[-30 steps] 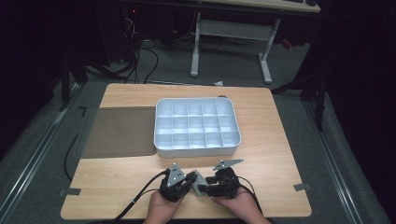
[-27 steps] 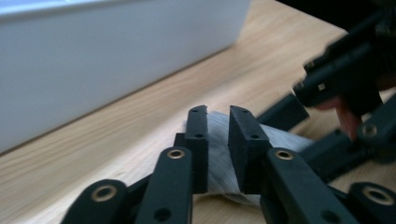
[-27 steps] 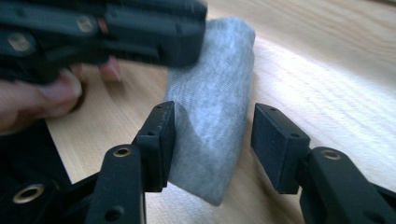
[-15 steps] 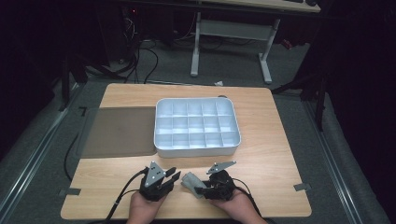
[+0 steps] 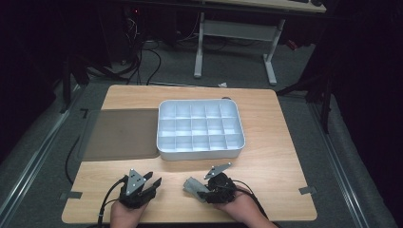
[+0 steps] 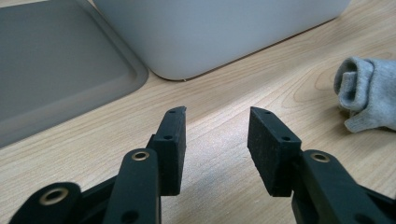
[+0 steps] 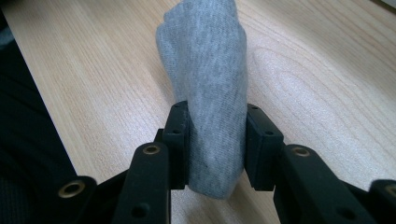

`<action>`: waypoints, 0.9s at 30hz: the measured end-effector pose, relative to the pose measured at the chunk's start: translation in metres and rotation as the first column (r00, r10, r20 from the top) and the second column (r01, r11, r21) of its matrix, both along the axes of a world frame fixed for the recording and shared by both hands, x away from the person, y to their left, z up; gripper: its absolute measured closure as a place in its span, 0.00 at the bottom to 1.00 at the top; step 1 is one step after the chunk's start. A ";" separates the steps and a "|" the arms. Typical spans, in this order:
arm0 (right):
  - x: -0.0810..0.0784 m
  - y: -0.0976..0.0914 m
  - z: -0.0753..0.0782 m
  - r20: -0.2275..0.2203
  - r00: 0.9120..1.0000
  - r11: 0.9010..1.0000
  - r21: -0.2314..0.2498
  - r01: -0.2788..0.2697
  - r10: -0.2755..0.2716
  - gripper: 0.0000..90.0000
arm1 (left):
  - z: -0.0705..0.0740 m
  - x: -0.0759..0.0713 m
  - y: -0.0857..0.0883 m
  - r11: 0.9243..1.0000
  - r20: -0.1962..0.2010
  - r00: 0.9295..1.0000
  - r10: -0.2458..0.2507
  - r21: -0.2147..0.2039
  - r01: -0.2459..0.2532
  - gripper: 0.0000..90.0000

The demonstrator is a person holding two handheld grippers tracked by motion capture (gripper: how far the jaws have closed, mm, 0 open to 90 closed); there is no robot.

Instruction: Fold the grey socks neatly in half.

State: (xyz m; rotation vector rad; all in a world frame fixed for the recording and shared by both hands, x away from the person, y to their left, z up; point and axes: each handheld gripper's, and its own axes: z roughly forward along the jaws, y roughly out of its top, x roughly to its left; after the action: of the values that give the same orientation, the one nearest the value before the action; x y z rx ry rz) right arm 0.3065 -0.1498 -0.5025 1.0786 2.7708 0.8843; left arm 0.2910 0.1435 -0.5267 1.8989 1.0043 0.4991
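A folded grey sock (image 7: pixel 205 60) lies on the wooden table (image 5: pixel 275 156) near its front edge, and my right gripper (image 7: pixel 212 114) is shut on it; its jaws have just been closing onto the cloth. From above, the sock (image 5: pixel 191 185) sticks out to the left of the right gripper (image 5: pixel 202 190). My left gripper (image 5: pixel 153 182) rests to the left of it, apart from the sock. The left gripper (image 6: pixel 217 123) has just been opening, stands open with bare wood between its pads, and sees the sock (image 6: pixel 369 91) off to its right.
A white tray (image 5: pixel 164 154) divided into several small compartments stands at the table's middle, and its wall (image 6: pixel 210 32) rises just ahead of the left gripper. A flat grey lid (image 5: pixel 121 135) lies beside it on the left. Cables trail off the front edge.
The left gripper has slid left, away from the right gripper and the sock, and its jaws have spread. The right gripper stayed in place and closed on the sock.
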 end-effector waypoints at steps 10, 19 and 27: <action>0.008 0.008 0.006 -0.057 0.998 0.998 -0.065 -0.010 0.006 0.76 | 0.003 0.000 0.003 0.999 0.003 1.000 -0.015 -0.037 0.015 0.57; 0.008 -0.001 0.018 -0.010 1.000 0.995 -0.098 0.001 -0.002 0.77 | 0.004 -0.002 -0.002 0.996 -0.005 0.998 -0.068 -0.055 0.068 0.51; 0.015 -0.027 0.030 0.001 0.999 0.992 -0.119 0.043 -0.044 0.77 | 0.000 -0.001 -0.004 0.996 -0.012 0.997 -0.081 -0.049 0.080 0.50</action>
State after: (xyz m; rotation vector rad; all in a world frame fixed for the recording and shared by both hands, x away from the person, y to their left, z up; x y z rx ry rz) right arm 0.3215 -0.1768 -0.4728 1.1160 2.7500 0.7038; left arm 0.2900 0.1397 -0.5263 1.8936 0.9367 0.4124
